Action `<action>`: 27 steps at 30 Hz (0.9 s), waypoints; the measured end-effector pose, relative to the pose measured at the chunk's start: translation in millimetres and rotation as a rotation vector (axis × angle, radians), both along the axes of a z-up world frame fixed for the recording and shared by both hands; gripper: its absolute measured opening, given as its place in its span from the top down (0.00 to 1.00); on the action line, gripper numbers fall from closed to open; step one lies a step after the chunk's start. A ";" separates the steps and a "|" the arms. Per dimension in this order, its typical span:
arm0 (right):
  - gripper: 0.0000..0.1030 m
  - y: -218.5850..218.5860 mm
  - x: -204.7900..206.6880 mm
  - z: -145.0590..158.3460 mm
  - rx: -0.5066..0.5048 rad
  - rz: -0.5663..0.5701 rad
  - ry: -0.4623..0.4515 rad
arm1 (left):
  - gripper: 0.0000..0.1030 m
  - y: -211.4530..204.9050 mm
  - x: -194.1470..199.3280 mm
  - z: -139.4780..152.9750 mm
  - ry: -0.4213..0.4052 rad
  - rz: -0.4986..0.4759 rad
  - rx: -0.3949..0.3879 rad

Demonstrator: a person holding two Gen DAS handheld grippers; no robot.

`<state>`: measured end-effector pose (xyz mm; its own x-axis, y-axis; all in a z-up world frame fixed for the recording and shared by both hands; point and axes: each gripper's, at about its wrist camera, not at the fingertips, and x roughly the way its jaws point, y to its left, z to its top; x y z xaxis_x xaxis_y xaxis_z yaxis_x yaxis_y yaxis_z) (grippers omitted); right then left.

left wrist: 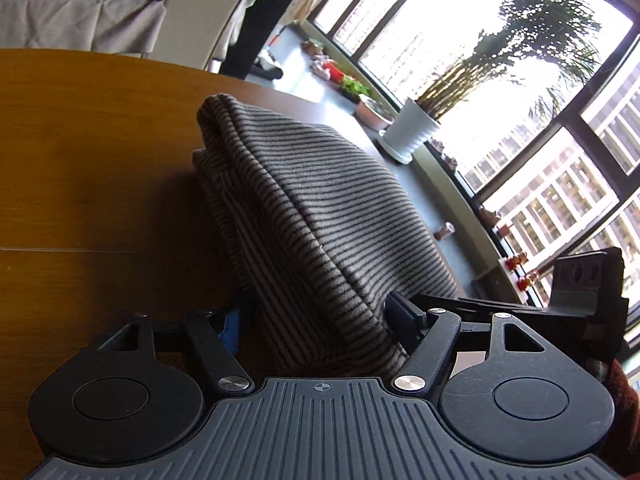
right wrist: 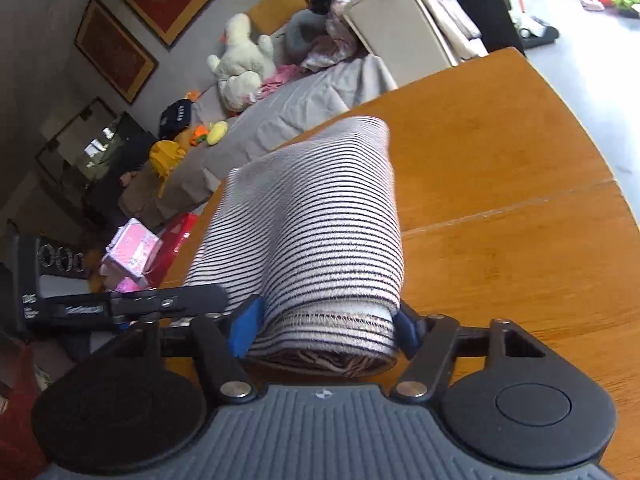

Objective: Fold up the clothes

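The left claw (left wrist: pixel 316 320) sits low over the brown wooden counter (left wrist: pixel 88 184) and pinches one end of the striped cloth (left wrist: pixel 304 216) between its two fingers. The right claw (right wrist: pixel 326 328) is low too, tipped to one side, and its blue pads (right wrist: pixel 246 330) squeeze the other end of the same striped cloth (right wrist: pixel 316 232). The cloth is folded into a thick bundle that stretches away from each claw, over the counter. Each claw shows at the edge of the other's view, so they are close together. Near the window stands a palm plant in a white pot (left wrist: pixel 412 128). Behind the counter is a sofa (right wrist: pixel 304 92) with a soft toy duck (right wrist: pixel 244 64) on it.
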<state>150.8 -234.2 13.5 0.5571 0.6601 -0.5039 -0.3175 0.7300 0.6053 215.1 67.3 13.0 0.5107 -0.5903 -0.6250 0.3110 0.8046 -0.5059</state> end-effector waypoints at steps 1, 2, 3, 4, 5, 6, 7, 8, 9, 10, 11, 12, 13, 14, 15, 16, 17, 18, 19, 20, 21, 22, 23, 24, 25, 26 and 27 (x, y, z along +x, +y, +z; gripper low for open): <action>0.54 0.2 -2.9 6.0 0.039 0.016 -0.016 | 0.26 2.0 0.6 1.5 -0.011 0.016 0.021; 0.55 1.0 -3.4 9.2 0.038 0.018 -0.018 | 0.25 5.3 1.5 2.4 -0.010 0.022 0.020; 0.55 2.0 -3.3 11.4 0.020 0.015 -0.016 | 0.25 8.1 2.5 2.3 -0.003 0.021 0.009; 0.55 3.8 -2.2 8.6 -0.027 0.006 -0.005 | 0.26 7.7 1.3 1.8 -0.002 0.019 0.018; 0.55 5.9 -0.8 3.6 -0.086 -0.006 0.008 | 0.27 6.7 -0.4 1.1 -0.001 0.016 0.031; 0.55 6.7 -1.5 0.4 -0.117 -0.010 0.010 | 0.26 2.9 -2.4 -0.1 -0.002 0.005 0.047; 0.54 6.9 -3.2 -2.0 -0.137 -0.012 0.008 | 0.26 -0.5 -4.6 -0.3 -0.005 -0.005 0.058; 0.54 7.2 -4.9 -4.5 -0.156 -0.013 0.006 | 0.26 -3.7 -6.7 -0.2 -0.009 -0.015 0.067; 0.54 7.4 -6.5 -7.0 -0.176 -0.015 0.003 | 0.26 -6.6 -8.6 3.1 -0.025 -0.017 0.082; 0.54 7.7 -8.2 -9.5 -0.195 -0.016 0.001 | 0.27 -8.2 -11.0 8.5 -0.049 -0.015 0.095; 0.51 9.8 -10.4 -9.1 -0.224 -0.012 -0.015 | 0.28 -9.3 -12.5 13.9 -0.069 -0.010 0.101; 0.50 12.8 -12.7 -7.5 -0.257 -0.005 -0.037 | 0.28 -10.3 -13.8 19.3 -0.088 -0.005 0.107; 0.49 15.8 -15.1 -5.8 -0.290 0.002 -0.060 | 0.28 -14.2 -13.1 26.7 -0.109 0.003 0.115; 0.48 18.8 -17.4 -4.2 -0.323 0.009 -0.082 | 0.27 -16.1 -13.8 31.8 -0.125 0.004 0.120; 0.47 21.2 -19.7 -2.3 -0.352 0.011 -0.106 | 0.26 -17.3 -14.9 36.2 -0.139 0.004 0.125; 0.44 24.5 -23.0 1.4 -0.388 0.011 -0.141 | 0.26 -19.1 -16.4 39.8 -0.150 0.001 0.126; 0.41 29.6 -28.6 6.2 -0.428 0.011 -0.192 | 0.26 -21.0 -18.0 43.1 -0.160 -0.002 0.126; 0.40 35.3 -35.1 11.3 -0.468 0.013 -0.246 | 0.27 -21.8 -19.7 44.5 -0.167 -0.003 0.126; 0.38 41.1 -41.5 16.5 -0.507 0.014 -0.301 | 0.28 -21.5 -21.2 45.7 -0.173 0.000 0.128; 0.38 46.8 -48.0 21.6 -0.547 0.016 -0.356 | 0.31 -19.2 -22.9 46.2 -0.178 0.008 0.127; 0.37 52.5 -54.8 26.4 -0.563 0.029 -0.405 | 0.32 -16.5 -24.7 46.5 -0.182 0.017 0.125; 0.36 58.3 -61.7 31.2 -0.570 0.048 -0.451 | 0.35 -13.8 -26.4 46.9 -0.187 0.026 0.123; 0.34 65.6 -67.6 34.4 -0.574 0.072 -0.490 | 0.35 -7.2 -27.7 46.4 -0.186 0.042 0.109; 0.33 73.4 -73.2 37.0 -0.575 0.098 -0.526 | 0.35 0.2 -29.0 45.8 -0.184 0.060 0.093; 0.31 83.2 -78.3 37.9 -0.584 0.127 -0.560 | 0.36 7.7 -30.2 45.1 -0.182 0.077 0.077; 0.29 94.4 -81.4 34.9 -0.598 0.154 -0.585 | 0.41 15.1 -31.4 44.4 -0.179 0.095 0.060; 0.28 105.9 -83.5 30.6 -0.613 0.180 -0.606 | 0.46 24.3 -30.8 42.6 -0.168 0.112 0.042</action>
